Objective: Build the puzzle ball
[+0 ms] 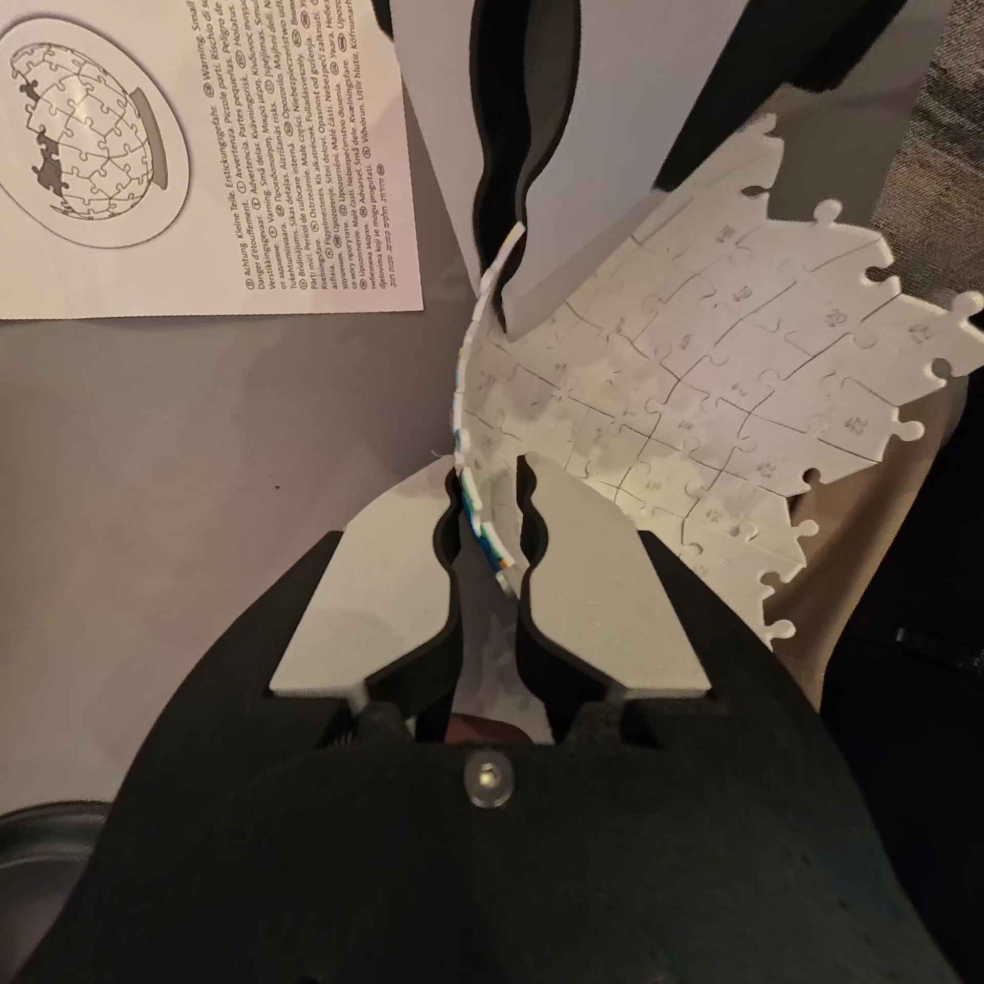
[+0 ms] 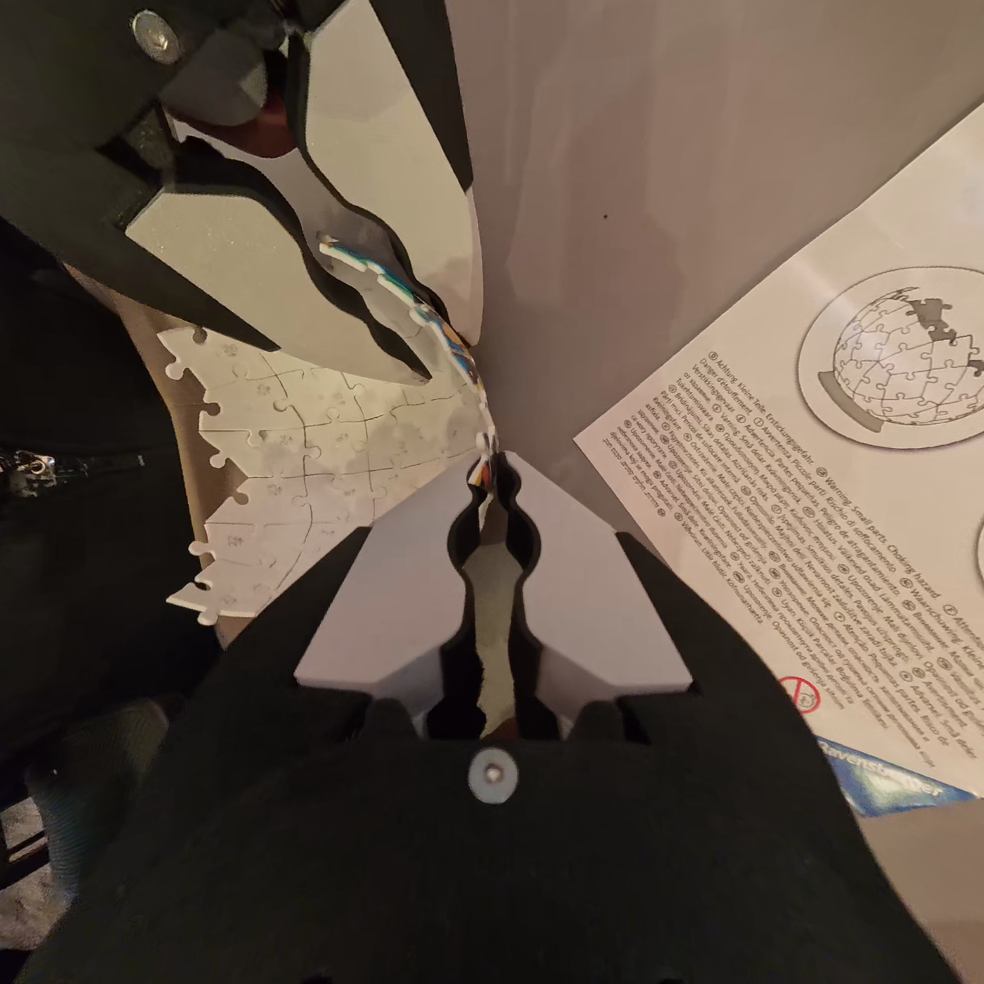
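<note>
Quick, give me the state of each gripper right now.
Left gripper: jaws closed on the rim of the curved puzzle shell.
Right gripper: jaws closed on the same shell's rim, farther along.

The puzzle ball (image 1: 719,383) is white on its inner side, with thin grey joint lines and faint grey numbers; its outer edge shows blue, yellow and red print. The fingers (image 1: 601,601) are black with light grey plates. The desk (image 1: 160,479) is plain grey. The leaflet (image 2: 798,506) is white with black text, a grey globe drawing and a blue corner.
</note>
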`<action>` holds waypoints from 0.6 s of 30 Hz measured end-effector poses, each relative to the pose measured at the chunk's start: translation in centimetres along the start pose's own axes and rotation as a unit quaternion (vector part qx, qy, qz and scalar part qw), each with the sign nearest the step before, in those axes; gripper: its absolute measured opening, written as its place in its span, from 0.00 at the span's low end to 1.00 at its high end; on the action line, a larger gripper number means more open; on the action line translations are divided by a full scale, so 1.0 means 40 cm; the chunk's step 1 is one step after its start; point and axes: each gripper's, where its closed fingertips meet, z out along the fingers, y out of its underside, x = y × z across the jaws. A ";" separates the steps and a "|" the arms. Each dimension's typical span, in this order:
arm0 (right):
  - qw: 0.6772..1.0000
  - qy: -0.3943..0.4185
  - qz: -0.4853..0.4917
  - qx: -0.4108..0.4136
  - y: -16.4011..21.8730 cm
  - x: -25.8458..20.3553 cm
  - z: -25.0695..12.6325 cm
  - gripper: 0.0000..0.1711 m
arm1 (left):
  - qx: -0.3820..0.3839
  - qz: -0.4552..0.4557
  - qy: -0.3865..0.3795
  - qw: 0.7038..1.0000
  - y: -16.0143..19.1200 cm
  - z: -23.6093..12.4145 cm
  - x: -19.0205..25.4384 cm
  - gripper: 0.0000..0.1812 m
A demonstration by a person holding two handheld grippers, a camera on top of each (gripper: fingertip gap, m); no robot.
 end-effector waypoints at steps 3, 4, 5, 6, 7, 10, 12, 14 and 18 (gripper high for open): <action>1.000 -0.004 0.009 0.004 -0.002 -0.002 0.000 0.00 | 0.001 0.000 -0.001 1.000 0.001 -0.001 0.000 0.10; 1.000 -0.004 0.011 0.003 -0.002 -0.002 0.000 0.00 | 0.001 -0.001 -0.001 1.000 0.001 -0.001 0.001 0.10; 1.000 -0.004 0.014 0.002 -0.002 -0.002 0.000 0.00 | 0.000 -0.001 -0.002 1.000 0.001 -0.001 0.001 0.10; 1.000 -0.006 0.018 -0.001 -0.001 -0.002 0.001 0.00 | -0.001 0.000 -0.003 1.000 0.002 0.000 0.001 0.10; 1.000 -0.006 0.019 -0.005 0.001 -0.003 0.002 0.00 | -0.003 0.002 -0.003 1.000 0.004 0.002 0.003 0.10; 1.000 0.001 0.022 -0.008 -0.002 -0.002 0.002 0.00 | -0.003 0.000 -0.006 1.000 0.005 0.000 0.002 0.10; 1.000 0.012 0.025 -0.007 -0.005 0.003 0.000 0.00 | -0.003 -0.001 -0.009 1.000 0.007 -0.002 -0.001 0.10; 1.000 0.013 0.026 -0.012 -0.001 0.001 -0.003 0.09 | 0.001 -0.002 -0.001 1.000 0.007 -0.005 0.004 0.09; 1.000 0.020 0.012 0.004 -0.013 -0.008 -0.016 0.14 | 0.006 -0.011 -0.002 1.000 0.019 -0.002 0.007 0.10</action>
